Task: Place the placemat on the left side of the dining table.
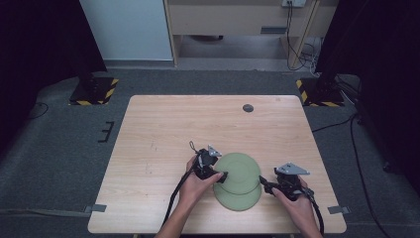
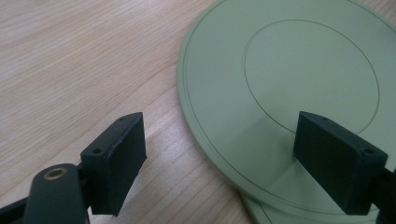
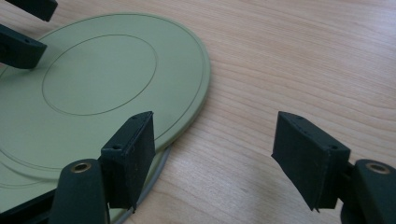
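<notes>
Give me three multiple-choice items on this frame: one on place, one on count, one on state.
1. Where on the table do the plates lie?
A. Near the person's edge, between the left gripper and the right gripper
B. At the far edge
C. In the far left corner

2. How many plates are there?
A. One
B. Two
C. Four

3. How do the plates lie?
A. Side by side, apart
B. One partly on top of the other
C. Standing on edge

Answers:
1. A: the high view shows them close in front of the hands.
2. B: an upper plate and a lower plate show.
3. B: the upper one's rim covers part of the lower.
</notes>
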